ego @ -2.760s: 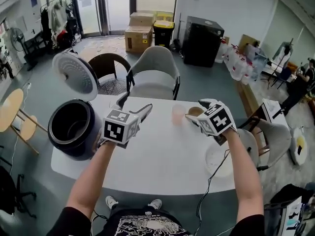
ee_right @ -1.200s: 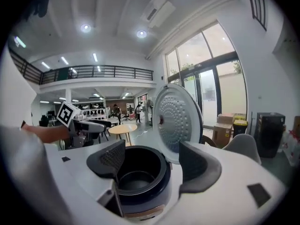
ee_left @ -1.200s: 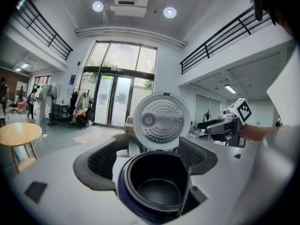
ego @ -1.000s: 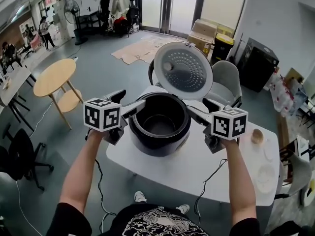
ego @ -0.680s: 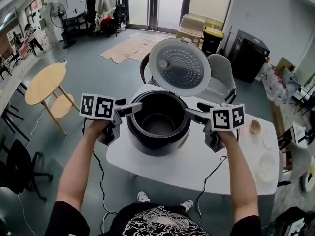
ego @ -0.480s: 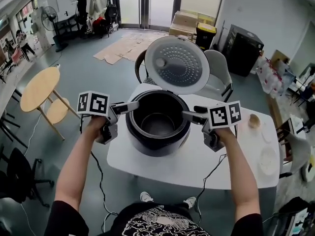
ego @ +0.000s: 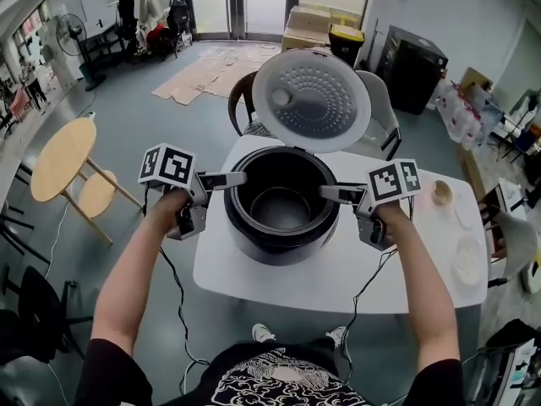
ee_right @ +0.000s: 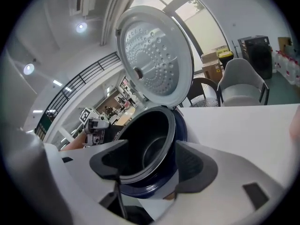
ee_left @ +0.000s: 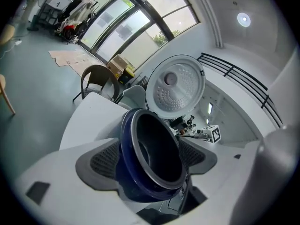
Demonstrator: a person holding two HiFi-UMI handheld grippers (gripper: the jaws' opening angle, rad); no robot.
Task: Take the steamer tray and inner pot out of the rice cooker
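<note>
— Where is the rice cooker found?
— The rice cooker (ego: 279,242) is set on the white desk (ego: 406,265). Its lid (ego: 311,100) is swung upright behind it.
— And the inner pot?
— The inner pot (ego: 283,210) is seated in the cooker. Its dark inside is seen from above in the head view.
— How is the left claw placed?
— The left claw (ego: 239,178) is held at the cooker's left rim. Its jaws are spread wide. In the left gripper view the rim and the dark blue wall are framed between them, and nothing is gripped.
— And the right claw?
— The right claw (ego: 328,193) is held at the right rim, opposite the left one. Its jaws have just been closing, yet a wide gap is left. The rim is seen between them and is not clamped.
— What else is seen?
— A small bowl (ego: 440,193) is set near the desk's right end, well apart from the cooker. A round wooden table (ego: 59,155) is seen on the floor to the left.
</note>
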